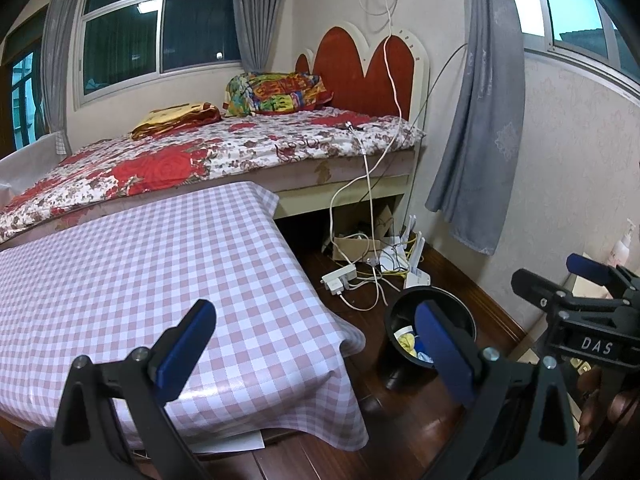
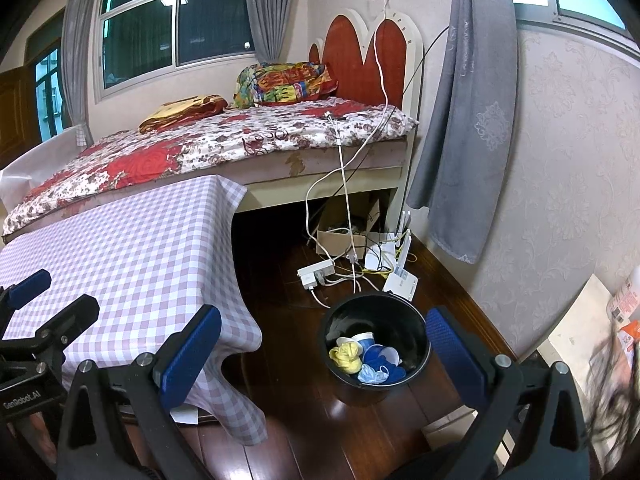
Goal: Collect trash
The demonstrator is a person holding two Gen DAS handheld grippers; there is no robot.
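both grippers, left gripper point(image 1: 316, 354) and right gripper point(image 2: 324, 354), are spread wide and hold nothing. the trash point(image 2: 368, 358) sits in the black bin point(image 2: 416, 332), right of the table point(image 2: 132, 248). look around slowly for more.

bed point(image 1: 224, 148) | checked tablecloth point(image 1: 132, 272) | power strip point(image 2: 316, 274) | grey curtain point(image 2: 464, 120)

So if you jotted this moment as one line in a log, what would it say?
left tongs: open, empty | right tongs: open, empty | black bin: on floor, trash inside | checked table: no trash visible
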